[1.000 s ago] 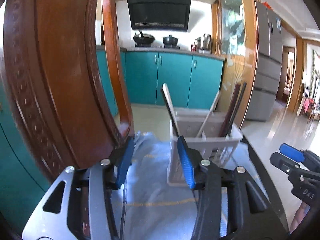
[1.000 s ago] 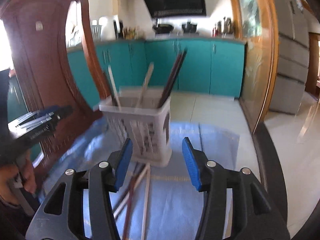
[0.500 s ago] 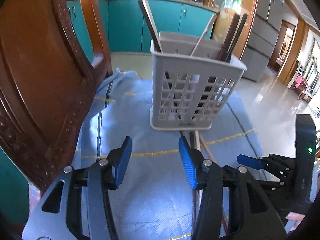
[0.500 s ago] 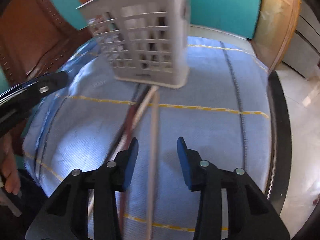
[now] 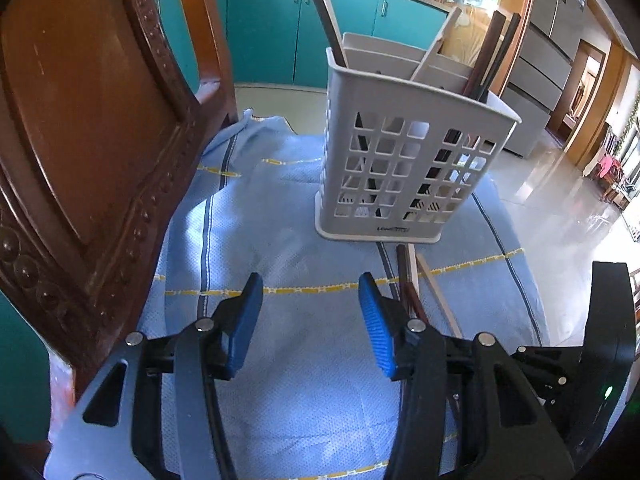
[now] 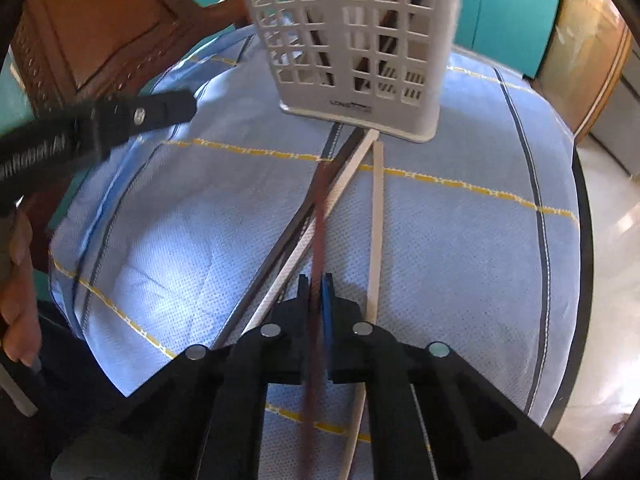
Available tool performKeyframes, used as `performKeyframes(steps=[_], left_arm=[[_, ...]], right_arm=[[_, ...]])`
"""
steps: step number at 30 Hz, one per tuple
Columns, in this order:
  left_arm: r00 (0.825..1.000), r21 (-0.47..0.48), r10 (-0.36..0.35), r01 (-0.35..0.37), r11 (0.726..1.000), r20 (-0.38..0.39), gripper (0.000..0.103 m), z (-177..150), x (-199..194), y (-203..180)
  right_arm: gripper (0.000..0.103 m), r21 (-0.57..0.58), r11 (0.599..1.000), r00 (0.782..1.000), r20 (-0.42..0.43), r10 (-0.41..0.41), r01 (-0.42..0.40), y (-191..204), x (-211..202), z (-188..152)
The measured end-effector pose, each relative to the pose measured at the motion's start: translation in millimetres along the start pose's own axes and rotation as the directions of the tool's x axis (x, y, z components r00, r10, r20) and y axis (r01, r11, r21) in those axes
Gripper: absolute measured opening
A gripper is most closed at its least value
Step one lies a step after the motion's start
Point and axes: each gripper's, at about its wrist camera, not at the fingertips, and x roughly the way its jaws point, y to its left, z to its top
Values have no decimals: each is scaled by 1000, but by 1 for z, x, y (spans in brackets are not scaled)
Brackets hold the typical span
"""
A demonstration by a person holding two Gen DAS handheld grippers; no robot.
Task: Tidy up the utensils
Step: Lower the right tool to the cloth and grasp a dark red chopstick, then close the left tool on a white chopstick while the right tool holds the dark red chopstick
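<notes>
Right claw (image 6: 316, 286) clenched on a reddish-brown chopstick (image 6: 320, 200) lying on the blue cloth (image 6: 460, 240) over the desk, far tip pointing at the rack's base. Left claw (image 5: 310, 322) released, jaws opening with nothing between them, hovering over bare cloth short of the rack (image 5: 400, 160). Progress: partly done, I'd say; the white rack already holds several sticks upright, dark and pale (image 5: 434, 54), while about four lie loose in front of it: the gripped one, a dark one (image 6: 276, 244), and two pale ones (image 6: 376, 220), one crossing under the gripped stick. Left to do: lift each and drop it into a compartment. Writing: small dark lettering on the rack's base strip (image 6: 352, 105), too blurred to read for sure; no other labels legible
</notes>
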Motion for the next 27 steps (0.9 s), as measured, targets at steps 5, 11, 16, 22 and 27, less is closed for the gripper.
performKeyframes(steps=[5, 11, 16, 22, 27], left_arm=[[1000, 21, 5, -5, 1000, -17, 54, -2, 2, -5], [998, 47, 9, -6, 999, -63, 54, -10, 13, -13], [993, 102, -4, 16, 995, -116, 56, -22, 25, -31], [990, 158, -7, 29, 987, -140, 60, -34, 30, -47], [988, 175, -1, 29, 984, -156, 62, -41, 33, -51]], right_arm=[[6, 82, 995, 997, 57, 51, -55, -29, -28, 10], [6, 209, 978, 998, 57, -14, 1, -73, -40, 13], [6, 220, 975, 999, 10, -42, 39, -81, -28, 14], [6, 204, 978, 998, -20, -52, 54, -72, -15, 11], [6, 201, 978, 998, -34, -58, 63, -72, -10, 12]])
